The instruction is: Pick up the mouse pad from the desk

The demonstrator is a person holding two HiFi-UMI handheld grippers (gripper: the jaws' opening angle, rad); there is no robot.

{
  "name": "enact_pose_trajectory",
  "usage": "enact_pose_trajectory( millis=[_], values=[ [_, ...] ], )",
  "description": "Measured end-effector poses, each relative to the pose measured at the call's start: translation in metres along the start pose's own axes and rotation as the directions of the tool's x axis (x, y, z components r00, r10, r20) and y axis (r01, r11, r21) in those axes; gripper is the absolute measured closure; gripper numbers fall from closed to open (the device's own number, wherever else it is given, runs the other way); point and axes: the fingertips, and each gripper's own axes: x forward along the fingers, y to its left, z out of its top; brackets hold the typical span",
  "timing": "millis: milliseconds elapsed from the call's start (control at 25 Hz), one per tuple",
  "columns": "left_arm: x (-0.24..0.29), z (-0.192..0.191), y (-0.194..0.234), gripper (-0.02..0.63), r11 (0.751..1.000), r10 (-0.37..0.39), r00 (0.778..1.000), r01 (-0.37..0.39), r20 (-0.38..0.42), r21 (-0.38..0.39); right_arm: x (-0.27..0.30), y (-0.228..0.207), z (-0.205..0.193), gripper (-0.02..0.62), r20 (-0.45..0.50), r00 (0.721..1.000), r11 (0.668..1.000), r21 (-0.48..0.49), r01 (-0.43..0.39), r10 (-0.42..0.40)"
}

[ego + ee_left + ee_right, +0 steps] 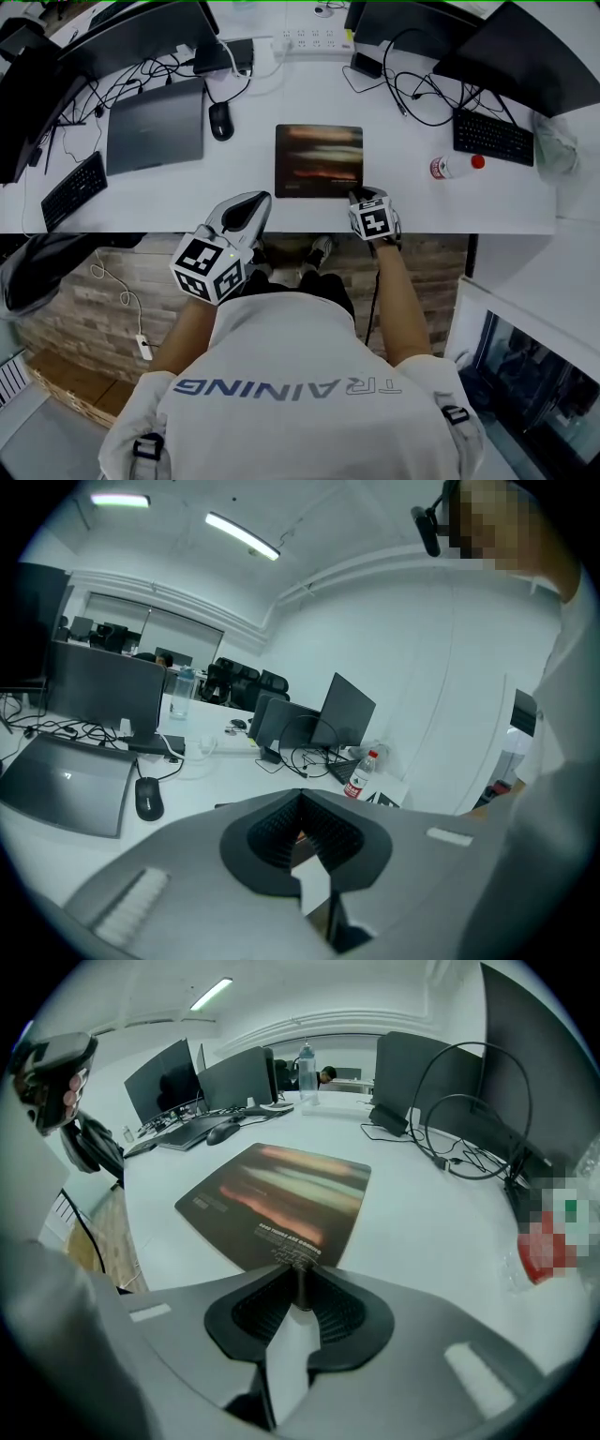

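- The pad lies flat on the white tabletop, close to the near edge, about mid-desk.
- The right gripper points steeply down at the pad's near right corner.
- In the right gripper view its jaws are drawn together, clamped on the pad's near edge. The rest of the pad stretches away flat beyond the tips.
- The left gripper hangs just off the tabletop's near edge, to the left of the pad and not touching it.
- In the left gripper view its jaws sit together with nothing between them.
- A closed laptop lies at the left, with a black mouse just beside it, between laptop and pad.
- A bottle with a red cap lies on its side to the right of the pad, apart from it.
- A keyboard sits beyond the bottle, at the right.
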Motion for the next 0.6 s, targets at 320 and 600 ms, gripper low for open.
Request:
enact_pose_trajectory(
  millis=[320, 600],
  values=[
    [-0.016, 0.01, -0.001, 0.606, 1.0, -0.003, 0.999, 0.003, 0.042, 0.002, -0.002, -0.002, 0.001, 0.555, 0.028, 1.0, 0.997, 0.074, 0.012, -0.015],
    [-0.029, 0.027, 0.005, 0.606, 1.0, -0.008, 0.995, 0.007, 0.096, 0.014, -0.056, 0.008, 0.041, 0.558, 0.222, 0.972, 0.995, 0.069, 0.068, -0.082]
  ],
)
